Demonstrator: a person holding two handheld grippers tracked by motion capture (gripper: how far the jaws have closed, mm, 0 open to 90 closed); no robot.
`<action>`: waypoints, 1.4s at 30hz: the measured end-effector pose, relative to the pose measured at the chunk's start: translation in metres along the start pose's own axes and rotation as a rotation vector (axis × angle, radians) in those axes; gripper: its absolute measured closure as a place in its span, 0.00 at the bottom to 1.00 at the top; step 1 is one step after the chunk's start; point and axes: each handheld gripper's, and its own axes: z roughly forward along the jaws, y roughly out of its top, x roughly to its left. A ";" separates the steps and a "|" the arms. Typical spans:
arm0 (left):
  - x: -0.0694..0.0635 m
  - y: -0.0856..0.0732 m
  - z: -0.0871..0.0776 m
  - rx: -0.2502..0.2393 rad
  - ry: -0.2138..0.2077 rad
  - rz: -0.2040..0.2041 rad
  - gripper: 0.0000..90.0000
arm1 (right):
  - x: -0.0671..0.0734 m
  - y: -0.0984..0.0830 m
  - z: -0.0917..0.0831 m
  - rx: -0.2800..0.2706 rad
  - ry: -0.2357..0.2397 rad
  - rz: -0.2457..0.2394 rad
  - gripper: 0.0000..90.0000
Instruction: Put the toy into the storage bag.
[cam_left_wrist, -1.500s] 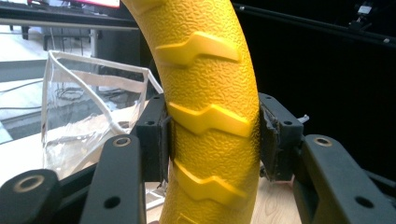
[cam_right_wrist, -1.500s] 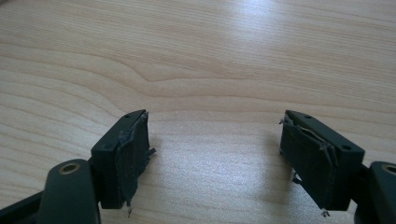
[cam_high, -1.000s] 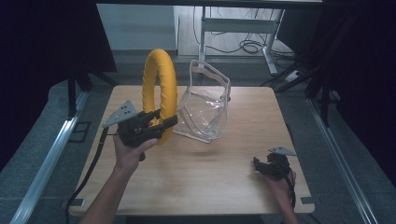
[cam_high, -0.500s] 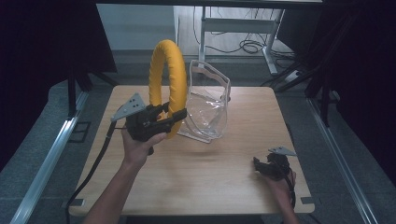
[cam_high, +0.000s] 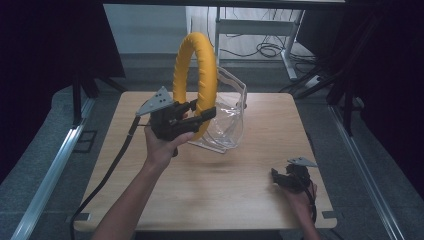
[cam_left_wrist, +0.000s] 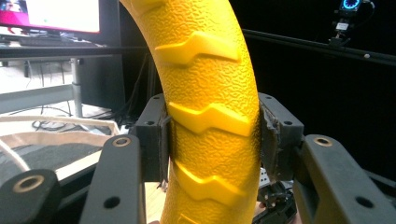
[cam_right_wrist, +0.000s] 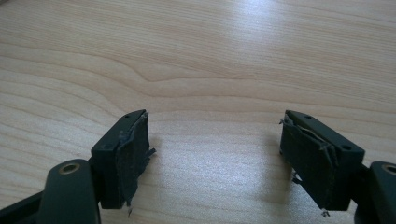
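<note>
A thick yellow ring (cam_high: 196, 80) with a ridged, pebbled surface (cam_left_wrist: 210, 116) stands upright in the air above the table's middle. My left gripper (cam_high: 197, 116) is shut on its lower part, both pads pressed against its sides. Right behind the ring stands a clear plastic container (cam_high: 227, 120) on the wooden table (cam_high: 225, 195). My right gripper (cam_high: 280, 179) rests low at the table's front right, its jaws open with bare wood between them (cam_right_wrist: 215, 154).
A black cable (cam_high: 107, 175) trails from the left gripper down over the table's left front. Metal rails run along both sides of the table, and desk legs and cables stand on the floor beyond its far edge.
The left gripper has lifted the yellow ring and carried it to the right, so the ring now overlaps the clear container. The right gripper has stayed in place.
</note>
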 end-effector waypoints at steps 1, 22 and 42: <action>-0.001 0.001 0.001 -0.001 -0.001 -0.002 0.57 | 0.000 0.000 0.000 0.000 0.001 -0.001 0.27; -0.015 0.022 0.035 0.007 -0.040 0.032 0.57 | 0.000 0.000 0.000 -0.001 -0.002 0.002 0.27; -0.013 0.020 0.081 0.032 -0.075 0.009 0.57 | 0.000 0.000 0.000 -0.004 -0.003 -0.004 0.27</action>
